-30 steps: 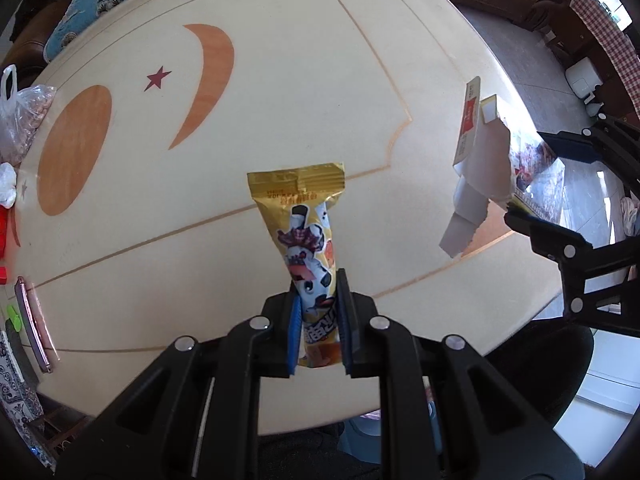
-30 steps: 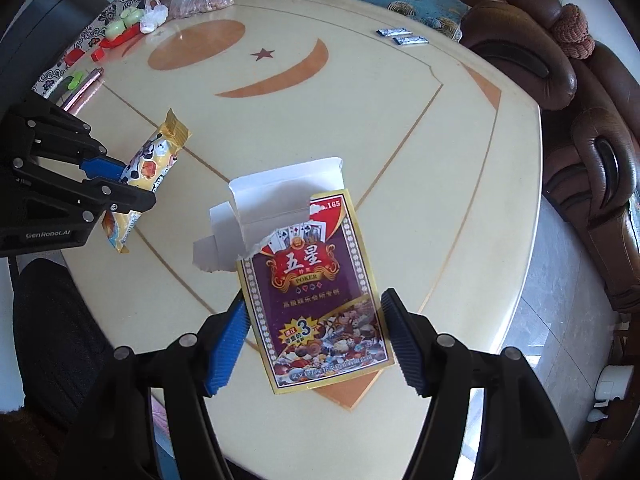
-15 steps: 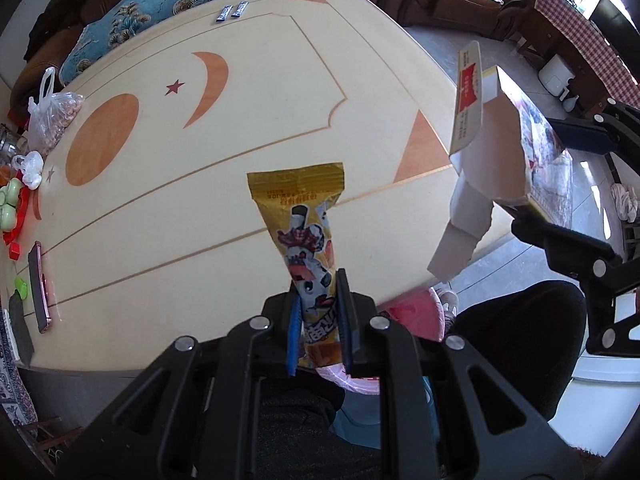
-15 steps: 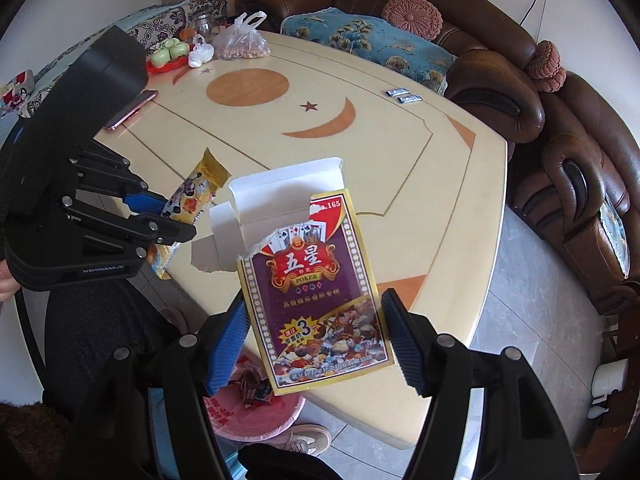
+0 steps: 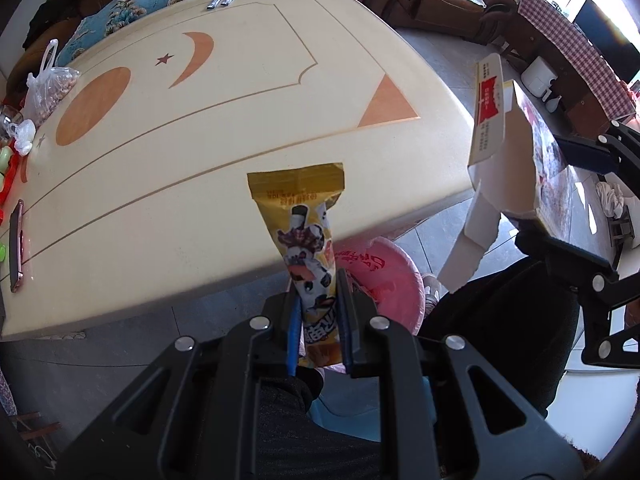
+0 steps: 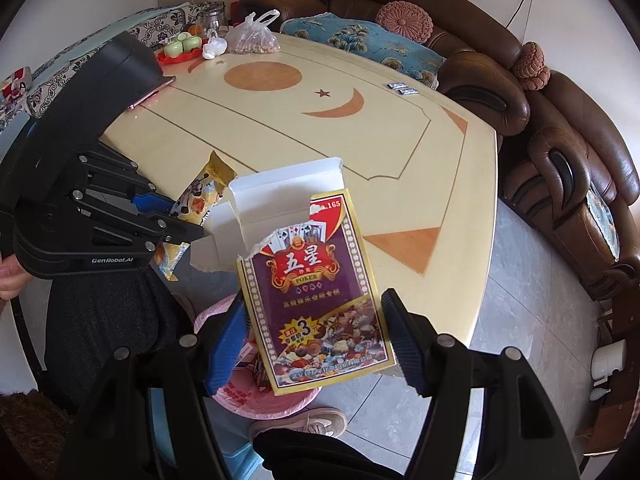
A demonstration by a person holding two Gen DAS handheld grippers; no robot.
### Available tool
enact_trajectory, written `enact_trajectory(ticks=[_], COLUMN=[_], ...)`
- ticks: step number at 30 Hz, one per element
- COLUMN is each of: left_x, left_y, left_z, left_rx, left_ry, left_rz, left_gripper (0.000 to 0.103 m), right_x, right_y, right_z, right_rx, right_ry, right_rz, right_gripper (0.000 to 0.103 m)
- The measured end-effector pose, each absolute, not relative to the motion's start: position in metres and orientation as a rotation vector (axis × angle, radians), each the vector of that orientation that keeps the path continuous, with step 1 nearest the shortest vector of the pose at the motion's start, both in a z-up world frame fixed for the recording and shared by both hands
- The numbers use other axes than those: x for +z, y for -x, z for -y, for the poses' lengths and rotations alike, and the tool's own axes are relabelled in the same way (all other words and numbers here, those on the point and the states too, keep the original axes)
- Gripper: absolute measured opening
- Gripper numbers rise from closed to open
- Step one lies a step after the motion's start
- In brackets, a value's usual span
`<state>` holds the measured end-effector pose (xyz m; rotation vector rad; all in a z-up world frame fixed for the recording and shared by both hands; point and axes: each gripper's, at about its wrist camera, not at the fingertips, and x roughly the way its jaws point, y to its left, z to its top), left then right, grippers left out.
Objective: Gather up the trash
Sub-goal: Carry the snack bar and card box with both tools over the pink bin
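Left gripper (image 5: 318, 320) jaws clamp the snack wrapper (image 5: 306, 240), right gripper (image 6: 316, 344) jaws grip the card box (image 6: 316, 296), both above the pink bin (image 5: 384, 280); an off-centre release could miss onto the floor.

pink bin (image 6: 256, 396) mostly hidden, contents perhaps wrappers

Yellow snack wrapper (image 5: 304, 236) and torn card box (image 6: 316, 292) above pink bin (image 5: 384, 280).

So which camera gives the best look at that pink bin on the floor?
The left wrist view: the pink bin shows its rim and printed liner beside the table, with only the snack wrapper crossing it. In the right wrist view the bin is mostly hidden behind the card box.
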<state>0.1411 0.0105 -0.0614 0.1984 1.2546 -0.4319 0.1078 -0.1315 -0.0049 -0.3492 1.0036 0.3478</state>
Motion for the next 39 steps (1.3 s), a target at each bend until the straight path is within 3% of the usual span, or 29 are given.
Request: enact_trajectory(ticks=[15, 39], left_x=[-0.120, -0.234], left_y=[-0.087, -0.089], left_z=[0.012, 0.024], left_rx=[-0.464, -0.513], left_ry=[-0.275, -0.198], left_rz=[-1.300, -1.502], left_gripper=[0.016, 0.016], right_x=[-0.056, -0.165], right_y=[-0.053, -0.052], right_z=[0.143, 0.152], right_rx=[0.327, 0.301], right_ry=[0.293, 0.137], right_rz=[-1.074, -1.234], right_gripper=[0.064, 0.064])
